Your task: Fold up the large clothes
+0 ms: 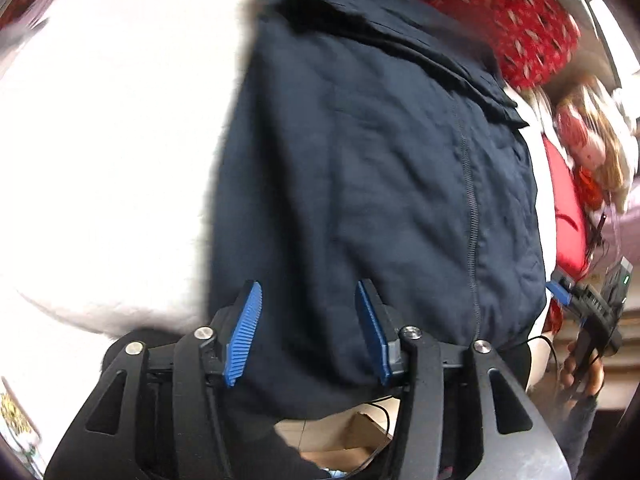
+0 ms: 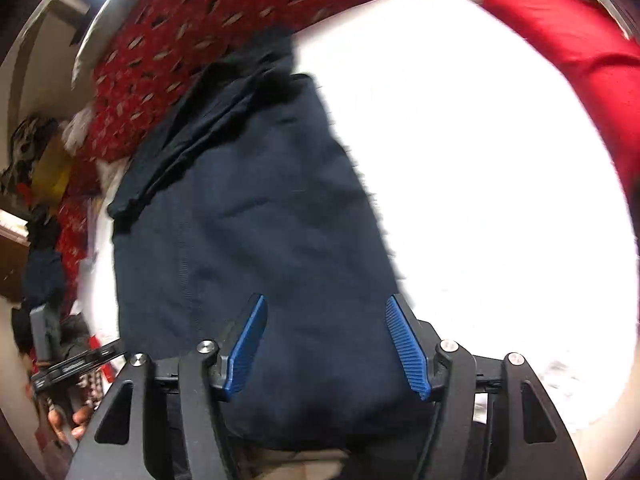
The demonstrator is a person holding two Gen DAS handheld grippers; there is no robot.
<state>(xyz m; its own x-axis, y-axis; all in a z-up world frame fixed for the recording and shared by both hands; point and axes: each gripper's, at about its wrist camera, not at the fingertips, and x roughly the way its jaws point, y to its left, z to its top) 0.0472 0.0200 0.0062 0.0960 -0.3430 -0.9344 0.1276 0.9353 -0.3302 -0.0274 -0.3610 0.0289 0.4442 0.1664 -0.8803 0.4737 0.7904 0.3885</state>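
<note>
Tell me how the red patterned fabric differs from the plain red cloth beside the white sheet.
The red patterned fabric carries small pale and dark flecks; the plain red cloth is solid red. The patterned fabric lies beyond the navy garment's collar end; the plain cloth lies across the white sheet from it. Both border the sheet.

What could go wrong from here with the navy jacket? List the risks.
1. Both the left tongs and right tongs stand open over the navy jacket, so a careless close may catch only the top layer.
2. The collar end is already bunched; dragging could worsen it.
3. The jacket's near hem seems to hang past the white surface, so it may slide off.
</note>
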